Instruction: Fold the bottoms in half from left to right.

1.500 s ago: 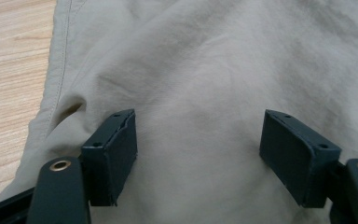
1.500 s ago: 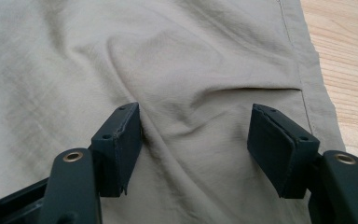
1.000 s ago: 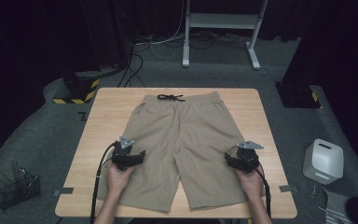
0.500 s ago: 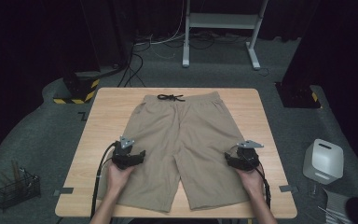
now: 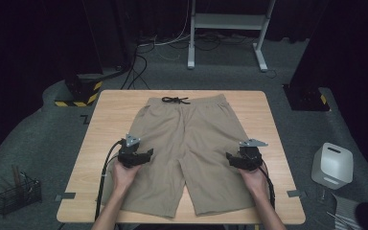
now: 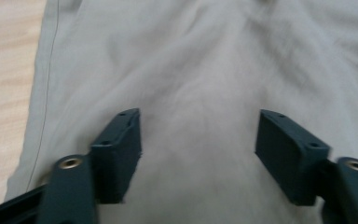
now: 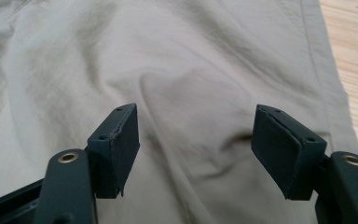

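on table (image 5: 100,124): one shorts (image 5: 191,143), two hand-held grippers, jaws spread.

A recording studio or lab is showing itself here: black curtains (image 5: 38,43) are hanging around a lone wooden table (image 5: 110,120) standing on grey carpet (image 5: 48,129), cables (image 5: 139,62) are trailing across the floor past a white equipment stand (image 5: 225,24), and yellow-black hazard tape (image 5: 79,93) is marking a floor unit.

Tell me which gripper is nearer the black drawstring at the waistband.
Left. The left gripper sits on the near left leg of the shorts, diagonally below the drawstring; the right gripper is farther across, on the right leg.
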Demonstrator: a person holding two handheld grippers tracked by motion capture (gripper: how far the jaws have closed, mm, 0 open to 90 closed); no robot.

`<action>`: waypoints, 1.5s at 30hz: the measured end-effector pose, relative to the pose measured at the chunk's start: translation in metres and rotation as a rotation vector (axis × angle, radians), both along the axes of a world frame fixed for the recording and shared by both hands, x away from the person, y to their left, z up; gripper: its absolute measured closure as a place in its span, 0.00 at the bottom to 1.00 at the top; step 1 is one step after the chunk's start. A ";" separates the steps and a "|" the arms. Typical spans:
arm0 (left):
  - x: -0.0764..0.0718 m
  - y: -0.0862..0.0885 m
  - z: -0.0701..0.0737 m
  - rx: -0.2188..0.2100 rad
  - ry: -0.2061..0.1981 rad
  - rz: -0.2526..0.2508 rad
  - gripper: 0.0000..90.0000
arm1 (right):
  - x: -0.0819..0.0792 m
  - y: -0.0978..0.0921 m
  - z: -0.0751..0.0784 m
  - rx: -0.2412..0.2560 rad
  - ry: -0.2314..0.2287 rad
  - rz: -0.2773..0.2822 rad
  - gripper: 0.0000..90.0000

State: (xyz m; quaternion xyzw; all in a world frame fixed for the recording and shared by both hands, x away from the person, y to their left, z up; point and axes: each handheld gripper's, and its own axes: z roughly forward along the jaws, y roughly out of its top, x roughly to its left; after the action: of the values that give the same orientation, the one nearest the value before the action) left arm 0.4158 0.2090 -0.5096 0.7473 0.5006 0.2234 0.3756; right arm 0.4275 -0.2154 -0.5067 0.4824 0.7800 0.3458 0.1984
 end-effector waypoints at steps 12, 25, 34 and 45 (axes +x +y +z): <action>0.023 -0.001 0.009 0.005 0.030 -0.001 0.34 | 0.017 0.019 0.006 0.024 -0.008 0.016 0.41; 0.045 -0.001 -0.002 0.008 0.070 0.021 0.32 | 0.046 0.046 0.005 -0.009 -0.004 0.028 0.44; 0.055 -0.004 -0.005 0.019 0.078 0.023 0.32 | 0.062 0.060 0.001 -0.040 0.006 0.025 0.46; 0.052 -0.012 -0.014 0.076 0.066 0.024 0.32 | 0.065 0.059 -0.009 -0.066 0.049 0.040 0.45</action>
State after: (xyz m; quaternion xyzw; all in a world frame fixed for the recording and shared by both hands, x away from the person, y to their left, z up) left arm 0.4675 0.1971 -0.5237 0.7622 0.5126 0.2218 0.3273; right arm 0.4927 -0.1560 -0.5162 0.4684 0.8050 0.3118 0.1881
